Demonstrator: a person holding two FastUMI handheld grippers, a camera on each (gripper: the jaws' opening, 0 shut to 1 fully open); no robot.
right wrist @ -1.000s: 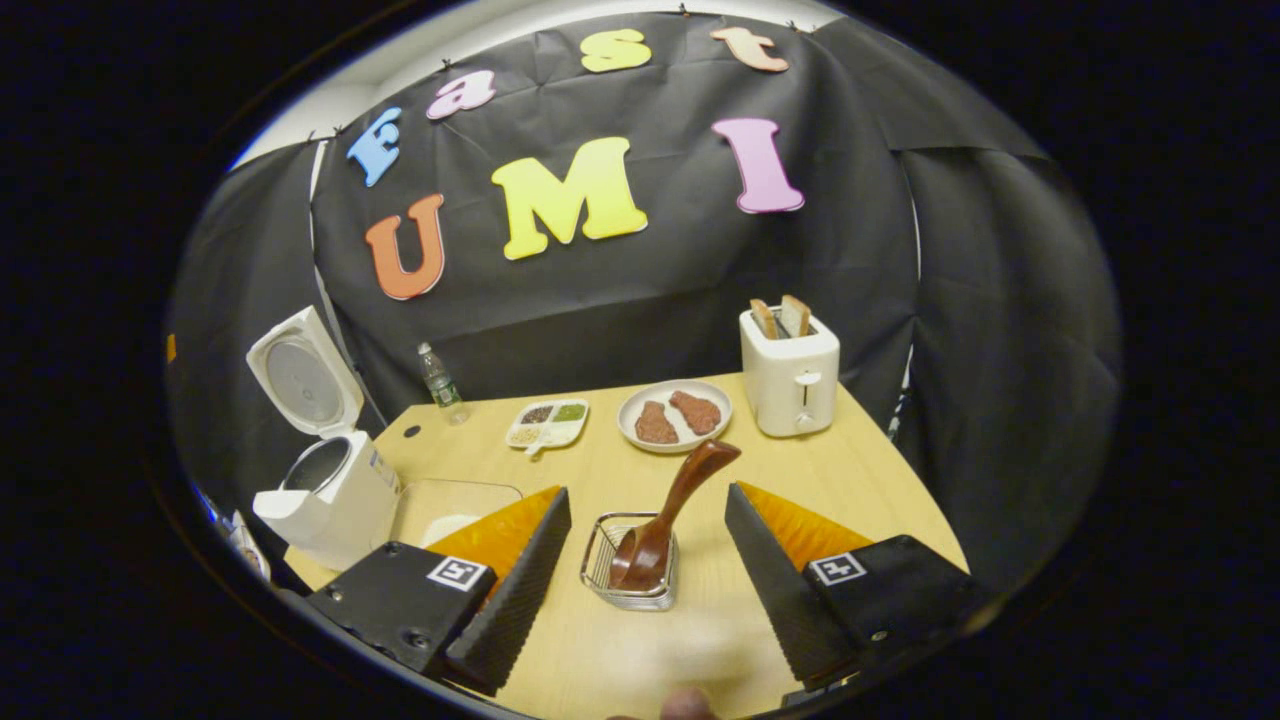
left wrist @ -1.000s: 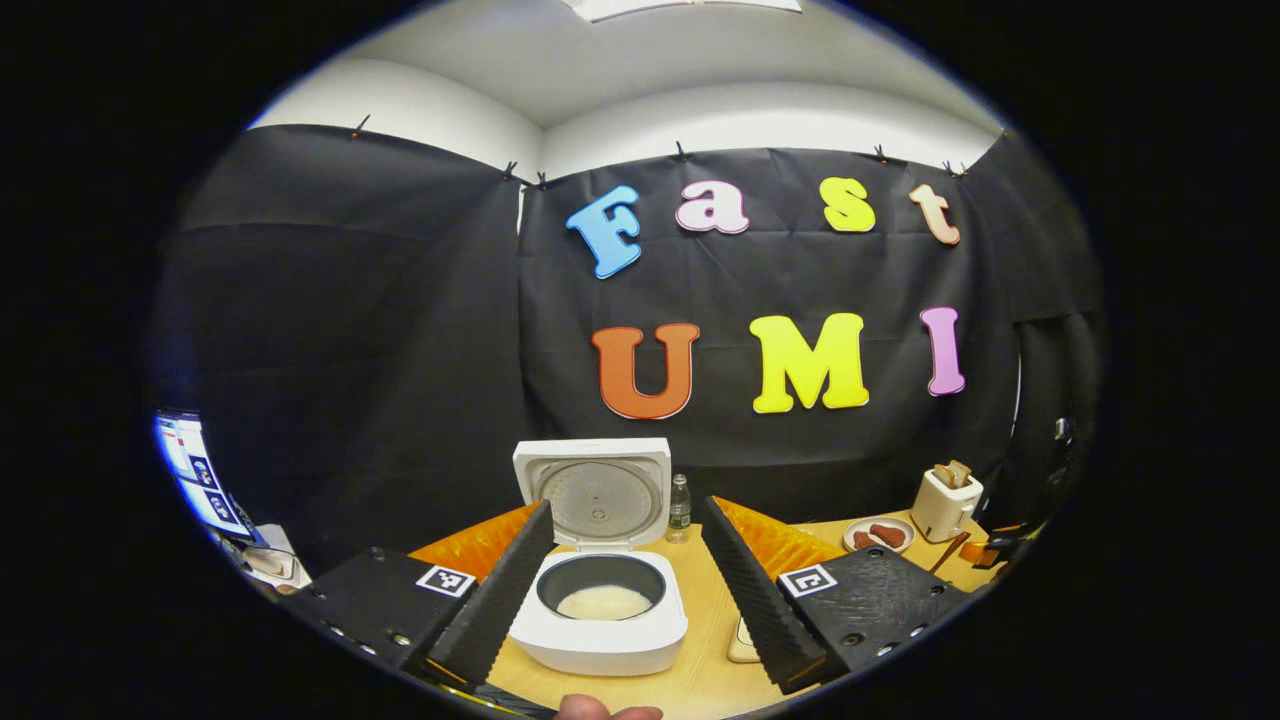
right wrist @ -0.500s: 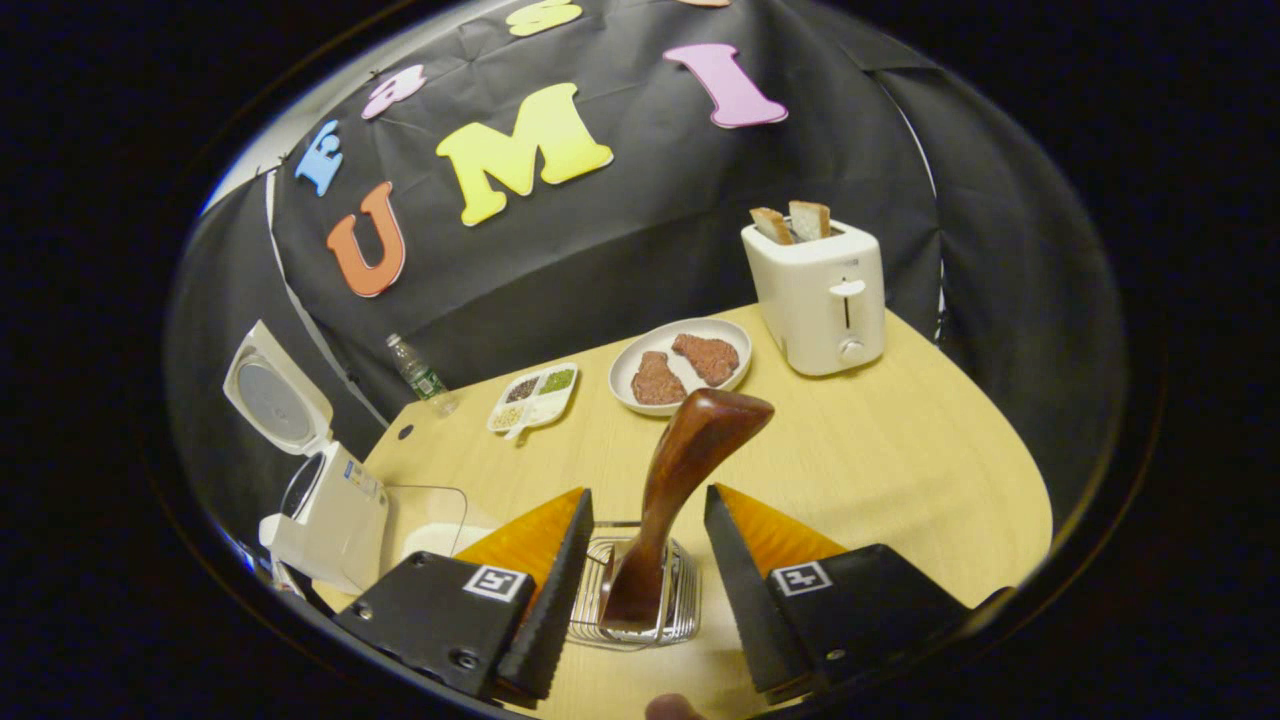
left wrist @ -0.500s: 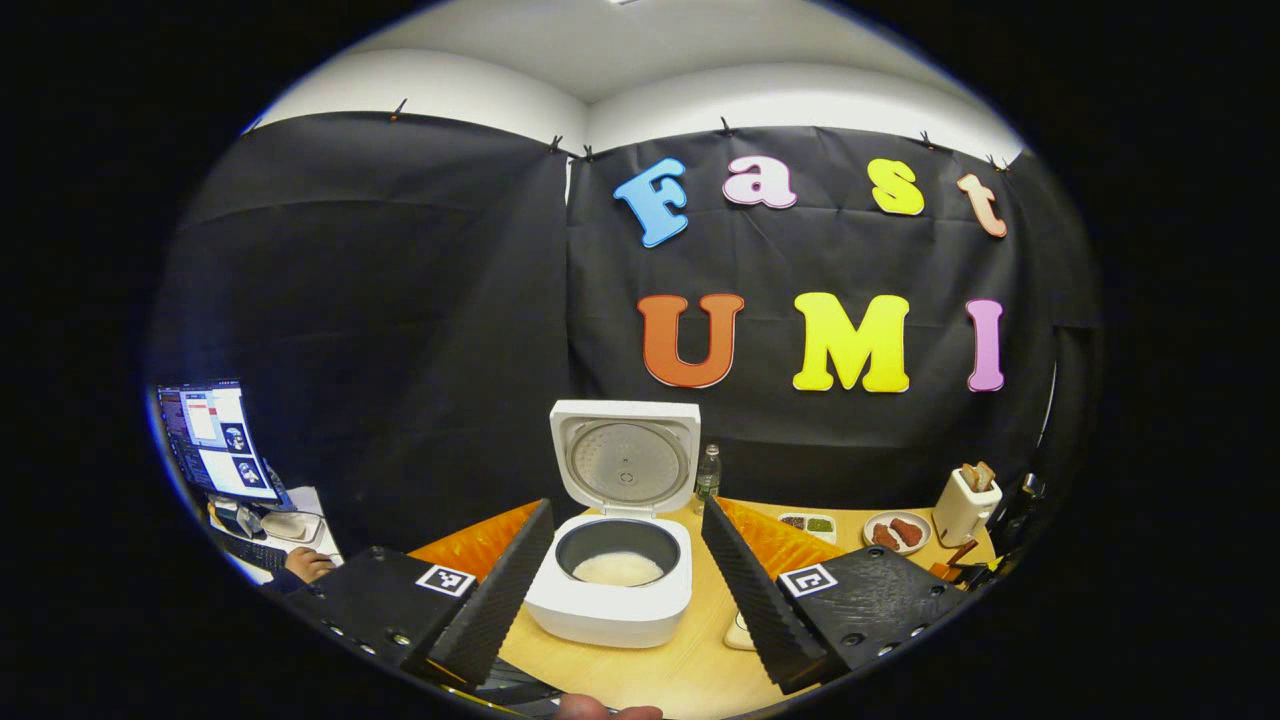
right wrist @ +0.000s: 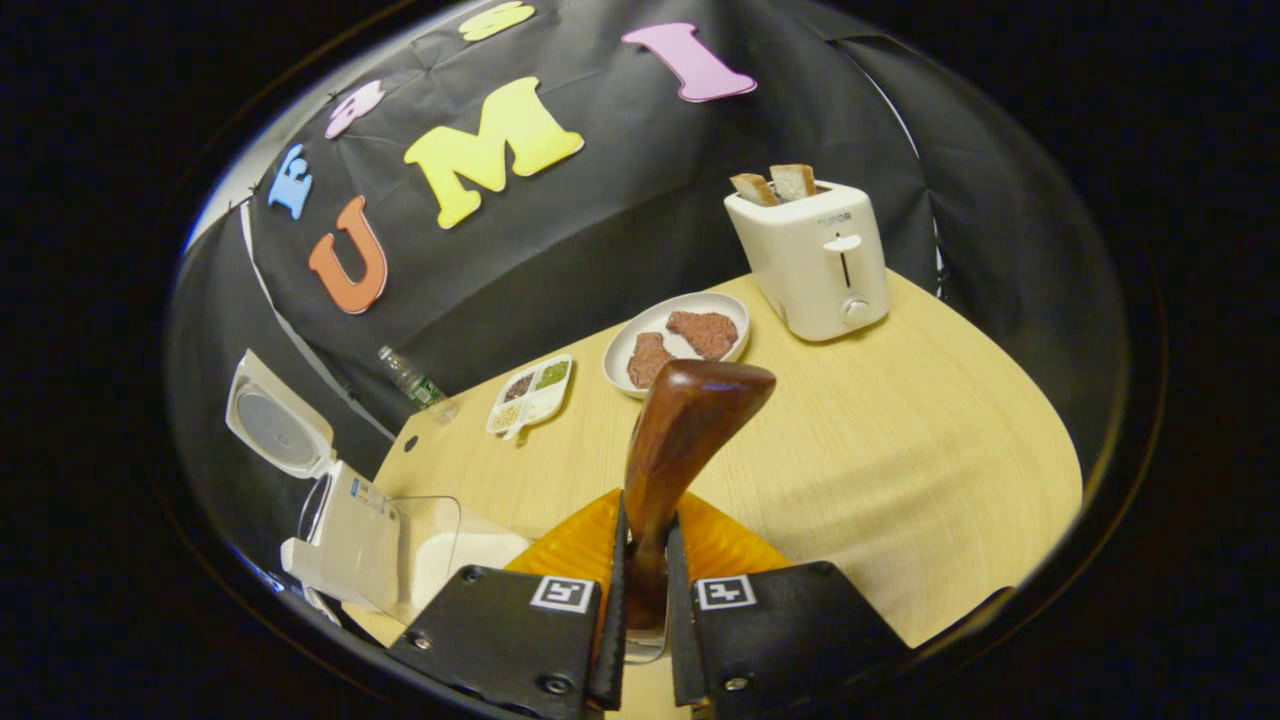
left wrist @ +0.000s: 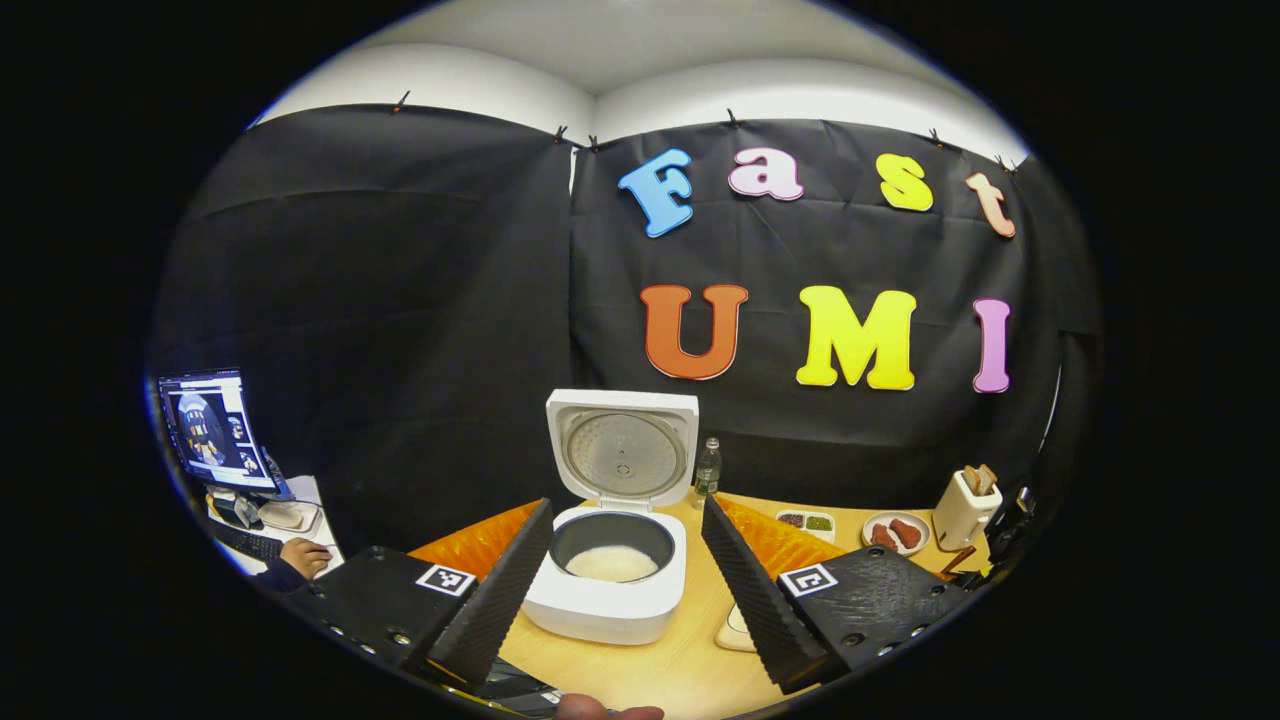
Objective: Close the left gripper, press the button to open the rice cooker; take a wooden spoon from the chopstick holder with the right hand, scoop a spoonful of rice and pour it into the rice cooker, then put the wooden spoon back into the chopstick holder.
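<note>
Right claw (right wrist: 642,600) clamps upright wooden spoon (right wrist: 676,440) handle

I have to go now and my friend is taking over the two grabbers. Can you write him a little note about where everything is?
Left gripper: open, hanging in front of the rice cooker.
Right gripper: shut on the wooden spoon, handle standing up between its fingers.
Done: cooker lid is up, some rice already in the pot.
Left: lift the spoon out, scoop rice from the clear container beside the cooker, pour it in, put the spoon back in the holder.
</note>
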